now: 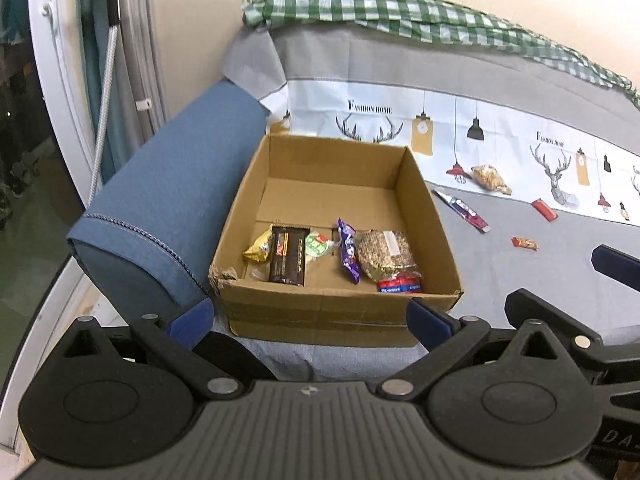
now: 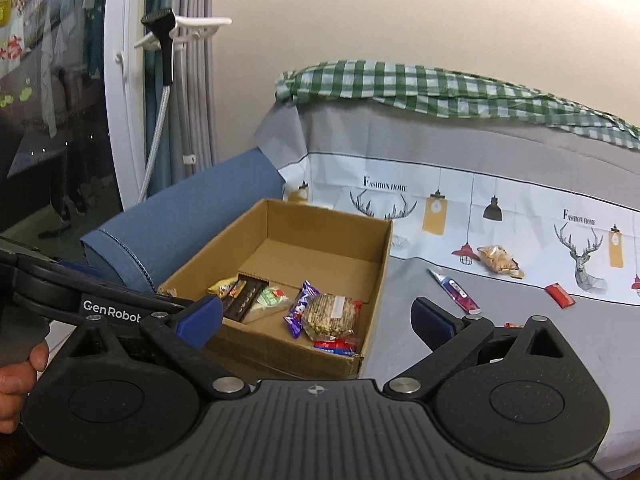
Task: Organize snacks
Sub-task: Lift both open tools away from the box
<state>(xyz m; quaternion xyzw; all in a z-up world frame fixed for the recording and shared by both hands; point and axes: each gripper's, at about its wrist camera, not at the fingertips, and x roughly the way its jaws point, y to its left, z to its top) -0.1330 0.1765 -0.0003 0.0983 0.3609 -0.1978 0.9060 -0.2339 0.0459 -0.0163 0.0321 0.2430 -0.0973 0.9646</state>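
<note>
An open cardboard box (image 1: 332,312) (image 2: 380,240) sits on the grey bedsheet and holds several snacks along its near side: a dark chocolate bar (image 1: 287,258) (image 2: 242,298), a purple wrapper (image 1: 348,250) (image 2: 301,310) and a round seed cake (image 1: 384,254) (image 2: 330,314). Loose on the sheet to the right lie a bag of yellow snacks (image 1: 491,178) (image 2: 500,261), a long tube-like pack (image 1: 466,211) (image 2: 454,290), a red bar (image 1: 545,209) (image 2: 560,295) and a small orange candy (image 1: 525,243). My left gripper (image 1: 310,316) and my right gripper (image 2: 318,318) both stand open and empty just before the box.
A blue bolster (image 1: 172,208) (image 2: 188,216) lies against the box's left side. A green checked cloth (image 1: 380,8) (image 2: 440,88) drapes the far edge by the wall. Curtains and a window frame (image 1: 60,80) stand at left. A hand (image 2: 16,384) holds the left gripper.
</note>
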